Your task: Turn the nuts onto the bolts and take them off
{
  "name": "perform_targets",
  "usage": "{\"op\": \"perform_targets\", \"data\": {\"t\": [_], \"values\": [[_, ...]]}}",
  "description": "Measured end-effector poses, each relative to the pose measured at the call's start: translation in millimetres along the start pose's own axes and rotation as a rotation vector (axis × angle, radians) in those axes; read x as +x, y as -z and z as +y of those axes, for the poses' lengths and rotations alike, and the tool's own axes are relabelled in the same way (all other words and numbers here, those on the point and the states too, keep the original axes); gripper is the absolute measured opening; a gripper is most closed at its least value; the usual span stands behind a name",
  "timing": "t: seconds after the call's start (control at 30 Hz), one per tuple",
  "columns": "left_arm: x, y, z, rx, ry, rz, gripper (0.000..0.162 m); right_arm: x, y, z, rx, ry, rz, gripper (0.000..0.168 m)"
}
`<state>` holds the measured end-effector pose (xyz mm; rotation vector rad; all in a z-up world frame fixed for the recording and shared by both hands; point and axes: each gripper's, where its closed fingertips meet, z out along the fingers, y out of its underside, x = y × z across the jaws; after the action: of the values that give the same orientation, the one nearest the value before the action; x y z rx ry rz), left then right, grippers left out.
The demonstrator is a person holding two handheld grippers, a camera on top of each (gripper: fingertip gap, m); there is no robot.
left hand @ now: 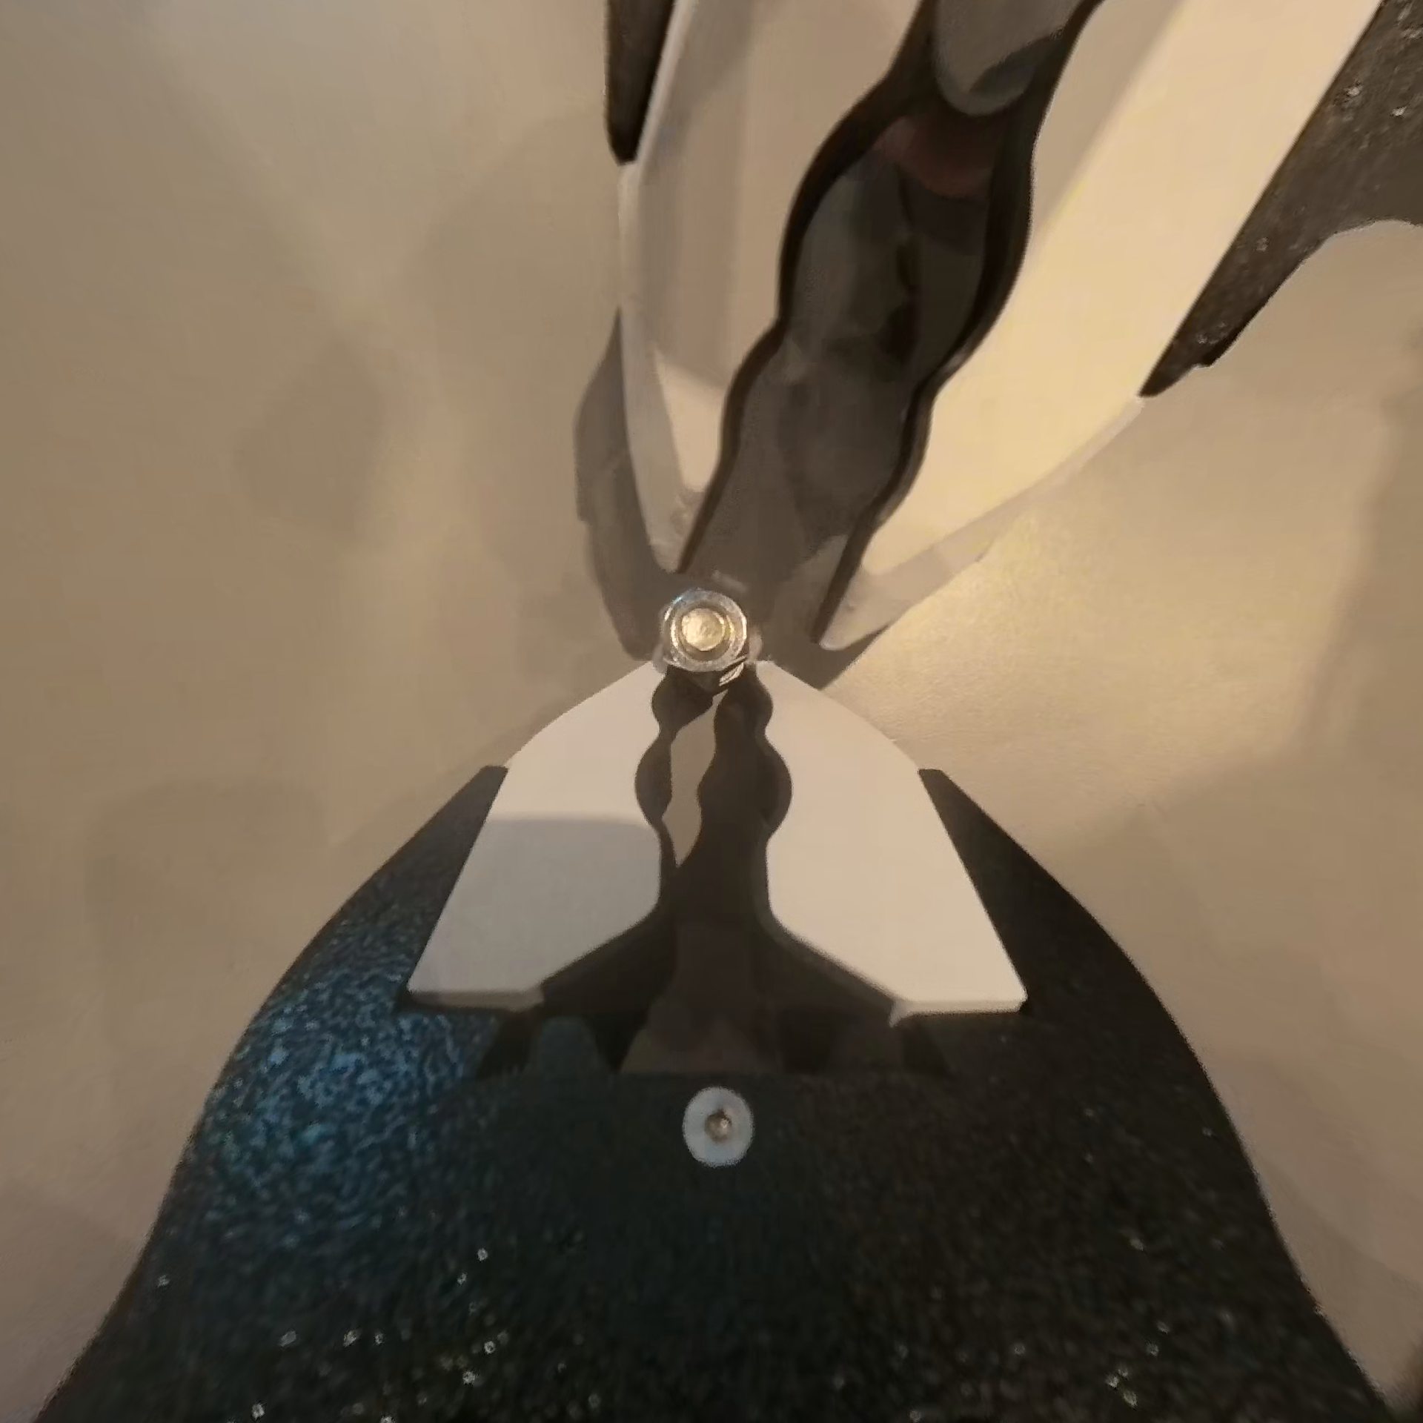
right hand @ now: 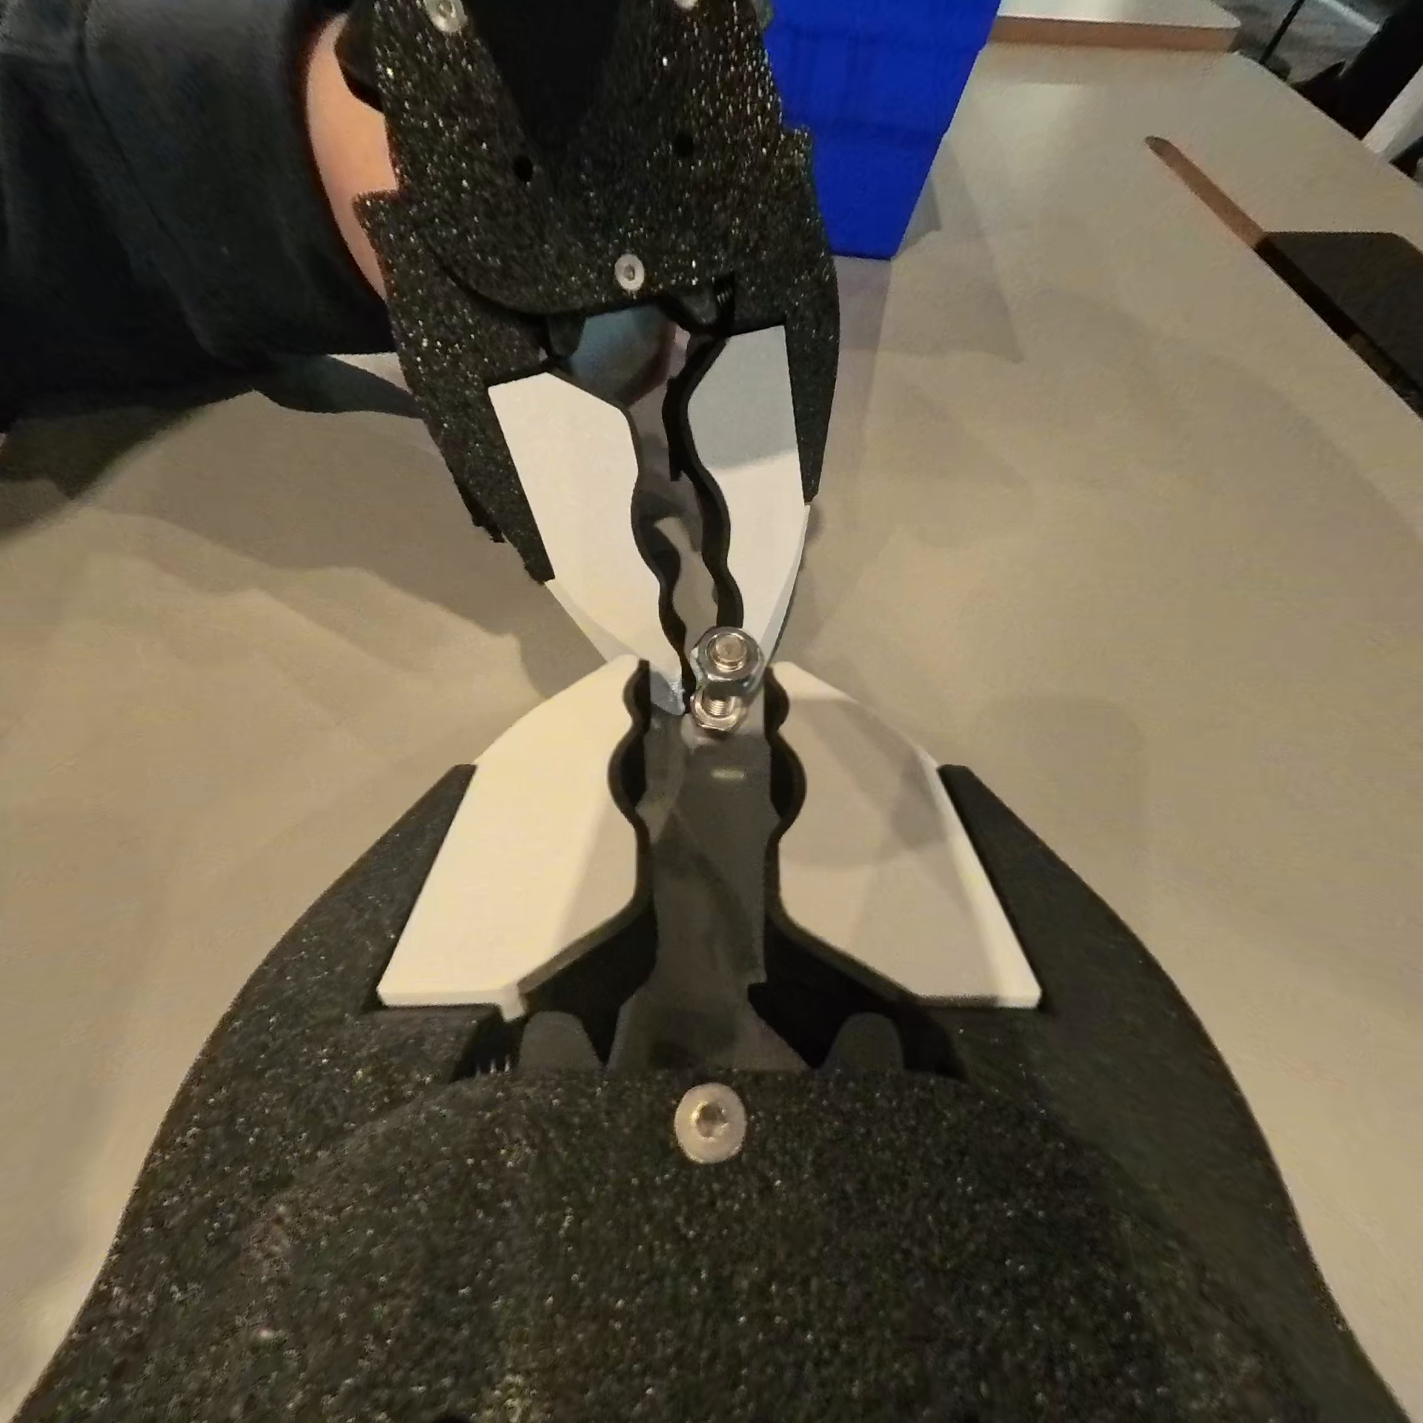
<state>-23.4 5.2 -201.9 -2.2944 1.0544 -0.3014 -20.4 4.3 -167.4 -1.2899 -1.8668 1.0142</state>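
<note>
Tip to tip above the beige table (right hand: 1078, 539): left hand-held gripper (left hand: 704, 678) clenched on the lower end of a small silver bolt (left hand: 702, 636), seen end-on past the fingertips in its own view. Opposite, right hand-held gripper (right hand: 712, 704) pinched around the same bolt (right hand: 720, 697), white fingers (right hand: 539, 847) narrowed to it. On the thread, a hex nut (right hand: 728, 661) near the far end, a second nut (right hand: 714, 712) just nearer the right-wrist camera. Angled steeply down from above in that view, the left hand-held gripper (right hand: 704, 643), with a dark sleeve (right hand: 154, 192) behind it. Farther back, on the table, a blue bin (right hand: 870, 115); contents not visible.
</note>
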Motion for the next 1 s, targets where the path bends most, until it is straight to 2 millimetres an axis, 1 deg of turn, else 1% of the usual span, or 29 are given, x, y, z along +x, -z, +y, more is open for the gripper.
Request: {"op": "perform_targets", "data": {"t": [0.03, 0.17, 0.2, 0.23, 0.27, 0.33, 0.4, 0.47, 0.53, 0.6, 0.67, 0.77, 0.87, 0.9, 0.93, 0.97, 1.0], "values": [[0, 0, 0, 0.002, 0.0, 0.001, 0.015, 0, -1, 0, 0.002, -0.003, -0.002, 0.029], [0, 0, 0, 0.005, -0.003, 0.004, 0.015, -6, -2, 3, -0.015, -0.017, -0.043, 0.032], [0, 0, 0, 0.007, -0.003, 0.005, 0.015, -9, 0, 3, -0.015, -0.015, -0.069, 0.024], [0, 0, 0, 0.01, -0.001, 0.006, 0.015, -14, 3, 2, -0.013, -0.016, -0.103, 0.012], [0, 0, 0, 0.011, -0.002, 0.007, 0.015, -13, 5, 1, 0.0, -0.023, -0.104, 0.012], [0, 0, 0, 0.01, -0.004, 0.007, 0.015, -6, 5, -2, 0.016, -0.03, -0.062, 0.018], [0, 0, 0, 0.008, -0.004, 0.008, 0.015, 1, 3, -2, 0.017, -0.026, -0.017, 0.029], [0, 0, 0, 0.008, -0.004, 0.009, 0.015, 0, -1, 1, -0.003, -0.018, -0.014, 0.034], [0, 0, 0, 0.008, -0.003, 0.01, 0.015, -6, -3, 5, -0.028, -0.007, -0.043, 0.033], [1, 0, 0, 0.008, -0.002, 0.012, 0.015, -14, 2, 5, -0.036, -0.003, -0.096, 0.021], [0, 0, 0, 0.008, -0.002, 0.014, 0.015, -10, 3, 3, -0.014, -0.04, -0.093, 0.01], [0, 0, 0, 0.008, -0.003, 0.014, 0.015, 1, 0, 3, -0.001, -0.039, -0.026, 0.028], [0, 0, 0, 0.011, -0.002, 0.015, 0.015, 3, -4, 4, -0.015, -0.009, 0.003, 0.036], [0, 0, 0, 0.011, -0.002, 0.015, 0.015, 0, -5, 6, -0.028, -0.006, -0.013, 0.035], [0, 0, 0, 0.011, -0.002, 0.015, 0.015, -5, -5, 7, -0.036, -0.008, -0.04, 0.03], [1, 0, 0, 0.01, -0.002, 0.015, 0.015, -10, -3, 6, -0.037, -0.009, -0.072, 0.022], [1, 0, 0, 0.01, -0.001, 0.016, 0.015, -15, 0, 6, -0.034, -0.01, -0.111, 0.007]]}}
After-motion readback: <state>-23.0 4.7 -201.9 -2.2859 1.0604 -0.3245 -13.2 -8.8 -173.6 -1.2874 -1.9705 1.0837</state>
